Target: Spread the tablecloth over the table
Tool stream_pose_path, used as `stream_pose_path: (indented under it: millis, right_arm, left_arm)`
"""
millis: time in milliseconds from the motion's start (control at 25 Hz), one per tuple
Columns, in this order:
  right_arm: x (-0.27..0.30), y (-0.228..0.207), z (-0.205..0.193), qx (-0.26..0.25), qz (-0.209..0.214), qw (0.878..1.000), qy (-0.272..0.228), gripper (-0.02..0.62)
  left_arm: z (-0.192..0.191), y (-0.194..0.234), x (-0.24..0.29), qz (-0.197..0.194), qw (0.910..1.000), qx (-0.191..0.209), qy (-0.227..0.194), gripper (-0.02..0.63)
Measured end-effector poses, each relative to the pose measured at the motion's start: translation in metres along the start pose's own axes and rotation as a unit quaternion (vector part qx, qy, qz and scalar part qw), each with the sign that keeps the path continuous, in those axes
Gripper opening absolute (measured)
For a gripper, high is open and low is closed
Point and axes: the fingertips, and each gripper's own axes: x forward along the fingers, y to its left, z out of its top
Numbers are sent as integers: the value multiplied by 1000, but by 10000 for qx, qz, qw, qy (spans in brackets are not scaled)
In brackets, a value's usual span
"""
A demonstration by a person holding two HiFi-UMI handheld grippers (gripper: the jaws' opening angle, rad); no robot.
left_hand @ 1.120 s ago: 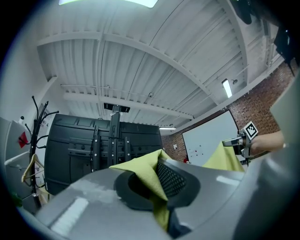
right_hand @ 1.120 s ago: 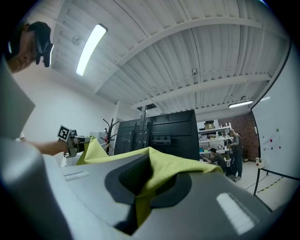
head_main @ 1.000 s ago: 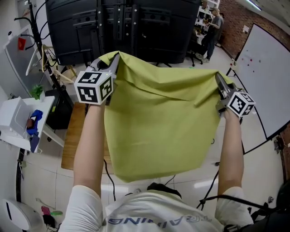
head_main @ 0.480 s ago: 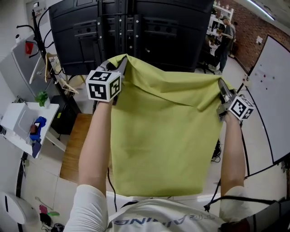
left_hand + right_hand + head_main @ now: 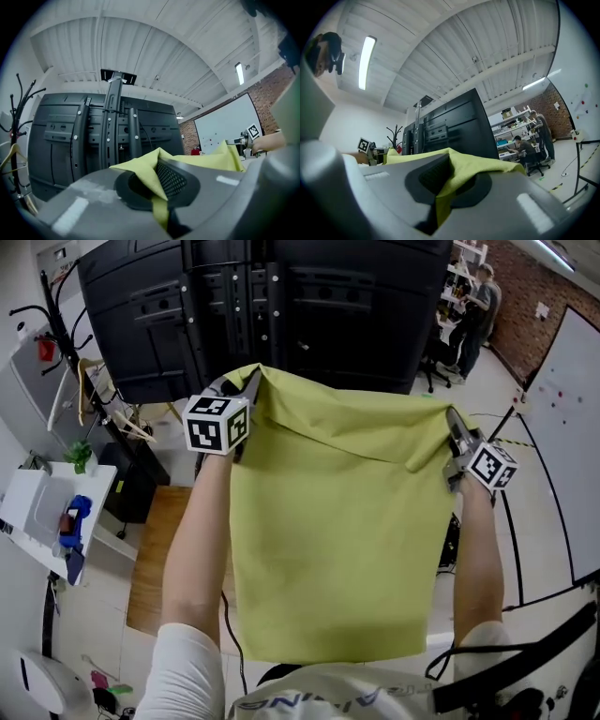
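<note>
head view: the tablecloth (image 5: 328, 540) hangs in the air as a flat yellow-green sheet in front of the person, held by its two upper corners and resting on nothing. the left tool (image 5: 247, 379) grips one corner and the right tool (image 5: 452, 420) the other, with the top edge sagging in a fold between them. compared with a second ago, the lower hem hangs straighter and squarer, and the black rack (image 5: 281, 306) behind fills more of the frame, so the cloth is being carried along while opened out. a wooden surface (image 5: 150, 559) shows below the left arm; whether it is the table cannot be told. left gripper view: the left tool (image 5: 158, 187) is clamped narrow on a pinch of tablecloth (image 5: 143, 171). right gripper view: the right tool (image 5: 438, 190) is likewise closed tight on its corner of cloth (image 5: 478, 168). judgement: grip is secure, laying not yet begun.
</note>
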Motion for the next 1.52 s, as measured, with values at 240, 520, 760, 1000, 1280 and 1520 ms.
stream_pose_path:
  millis: [240,520,760,1000,1280,1520]
  right_arm:
    - [15,-30,-61,74,-143,9988,454,11]
    - [37,-56,-154,421,-243,9924,1130,11]
    - [44,-85,-222,796,-362,9831,1607,11]
    - [41,-99,-286,910,-472,9737,2034,11]
    - [29,-106,-354,1102,-572,9621,2428,11]
    - [21,-110,-387,1058,-666,9538,2731,12]
  left_arm:
    - [-63,7,25,-33,9996,39,283,9]
    - [-158,15,48,65,9959,-113,890,9]
    - [-222,14,73,-1,9919,-203,1253,11]
    - [-292,10,80,69,9847,-274,1720,11]
    - [-363,-3,78,73,9732,-314,2277,31]
    - [-413,-3,66,187,9577,-531,2821,167]
